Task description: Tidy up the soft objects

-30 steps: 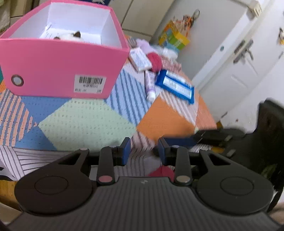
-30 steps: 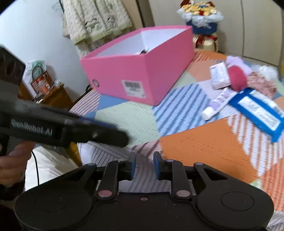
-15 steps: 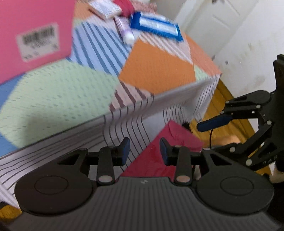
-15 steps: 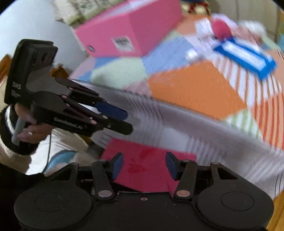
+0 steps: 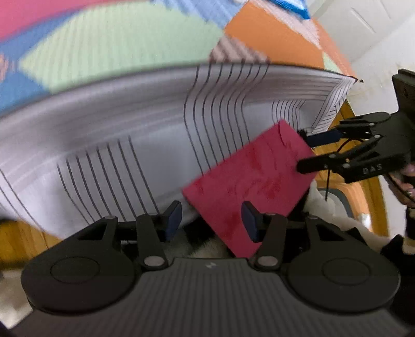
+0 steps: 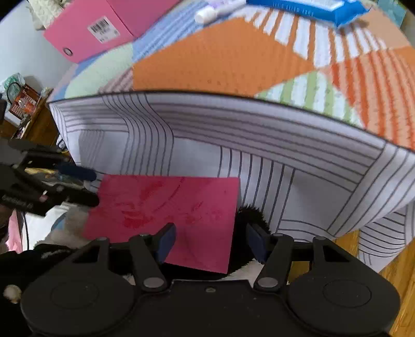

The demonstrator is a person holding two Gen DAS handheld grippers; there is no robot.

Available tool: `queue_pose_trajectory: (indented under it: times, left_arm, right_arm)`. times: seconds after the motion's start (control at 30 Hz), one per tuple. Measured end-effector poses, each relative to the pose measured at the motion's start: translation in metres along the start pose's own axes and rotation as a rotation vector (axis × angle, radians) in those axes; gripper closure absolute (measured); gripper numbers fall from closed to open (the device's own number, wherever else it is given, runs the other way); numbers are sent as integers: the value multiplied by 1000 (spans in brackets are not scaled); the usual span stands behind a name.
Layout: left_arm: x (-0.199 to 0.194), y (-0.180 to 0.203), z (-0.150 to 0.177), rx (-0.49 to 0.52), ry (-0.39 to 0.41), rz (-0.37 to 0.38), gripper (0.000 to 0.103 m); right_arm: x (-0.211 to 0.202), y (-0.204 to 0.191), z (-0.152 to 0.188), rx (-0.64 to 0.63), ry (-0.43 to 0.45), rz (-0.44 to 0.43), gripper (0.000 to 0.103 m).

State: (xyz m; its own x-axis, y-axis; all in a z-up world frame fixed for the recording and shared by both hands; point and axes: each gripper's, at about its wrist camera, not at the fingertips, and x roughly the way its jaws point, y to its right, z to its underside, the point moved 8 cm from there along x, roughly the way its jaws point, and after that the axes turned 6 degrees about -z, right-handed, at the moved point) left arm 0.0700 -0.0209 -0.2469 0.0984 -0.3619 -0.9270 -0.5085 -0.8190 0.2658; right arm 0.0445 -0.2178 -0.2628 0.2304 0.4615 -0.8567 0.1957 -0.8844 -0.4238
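Both tongs are being held spread and empty below the desk edge: left tongs, right tongs. A red sheet is lying just ahead of them. Sorting is being judged barely begun; the pink box is sitting far beyond.

- A flat card lay below the table's edge, in front of the hanging tablecloth.
- The left gripper and the right gripper both sat low before the card, jaws spread, the card between each pair of fingers.
- The two grippers faced the card from opposite sides.
- On the table top, a box stood at the far left.
- A tube lay right of the box.
- A flat packet lay right of the tube.
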Motion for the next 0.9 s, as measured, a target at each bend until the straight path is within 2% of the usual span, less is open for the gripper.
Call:
queue_pose_trajectory:
  times: [0.13, 0.2, 0.27, 0.4, 0.43, 0.47, 0.5, 0.57, 0.63, 0.7, 0.73, 0.77, 0.9]
  left_arm:
    - [6, -1, 7, -69, -8, 26, 54]
    - [5, -1, 9, -85, 3, 27, 55]
    - [6, -1, 11, -91, 1, 31, 60]
    - [19, -1, 17, -142, -47, 57, 68]
    - [20, -1, 18, -155, -46, 64, 73]
    - [21, 0, 19, -163, -41, 67, 73]
    - [21, 0, 20, -172, -31, 68, 74]
    - [21, 2, 19, -184, -3, 84, 75]
    - [20, 5, 18, -190, 7, 81, 75]
    - [17, 8, 18, -167, 32, 43, 75]
    - [15, 10, 18, -165, 38, 34, 75]
    - [13, 11, 18, -162, 42, 28, 76]
    - [1, 14, 16, -154, 64, 2, 76]
  right_arm:
    - [9, 10, -4, 21, -16, -20, 38]
    - [8, 15, -7, 14, -9, 10, 37]
    - [3, 14, -9, -15, -5, 21, 37]
    - [6, 15, -8, -23, -31, -6, 37]
    - [7, 16, -8, -23, -39, -14, 37]
    - [10, 16, -7, -20, -40, -21, 37]
    - [11, 17, -6, -12, -35, -28, 39]
    - [8, 17, -4, -9, -15, -46, 50]
    - [5, 18, -2, -21, 0, -50, 51]
    - [3, 17, -1, -30, 13, -40, 53]
    - [2, 19, -1, -32, 20, -34, 59]
    - [3, 16, -1, -31, 27, -28, 61]
    - [-9, 7, 0, -39, 68, -30, 62]
